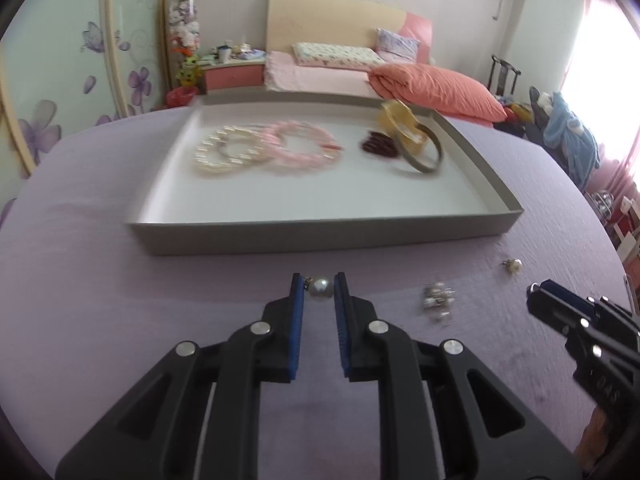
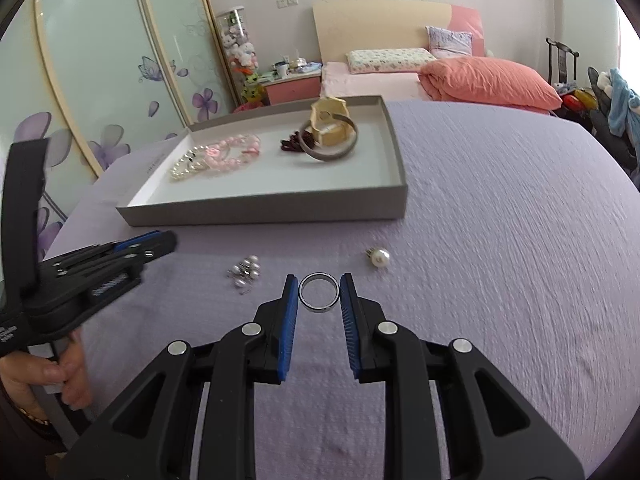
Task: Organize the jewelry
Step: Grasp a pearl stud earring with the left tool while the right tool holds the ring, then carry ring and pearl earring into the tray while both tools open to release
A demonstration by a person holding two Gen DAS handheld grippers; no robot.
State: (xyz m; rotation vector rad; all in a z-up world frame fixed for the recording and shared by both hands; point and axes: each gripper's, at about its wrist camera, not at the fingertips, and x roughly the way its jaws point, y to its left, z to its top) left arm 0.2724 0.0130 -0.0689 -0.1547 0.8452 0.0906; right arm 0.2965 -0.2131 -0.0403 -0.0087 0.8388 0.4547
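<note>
Lilac cloth: covers the counter [image 2: 500, 240] under everything.
Left tool [image 1: 320, 286]: nearly closed, its blue pads clamping a pearl earring [image 1: 320, 288].
Right tool [image 2: 319, 286]: narrowly parted, gripping a silver ring [image 2: 319, 298] by its rim.
Grey tray [image 2: 260, 212]: holds pearl and pink bracelets [image 2: 218, 156], a grey bangle [image 2: 332, 152].
Loose on cloth: a pearl stud [image 2: 379, 257], an earring cluster [image 2: 245, 271], near the tray's front wall.
</note>
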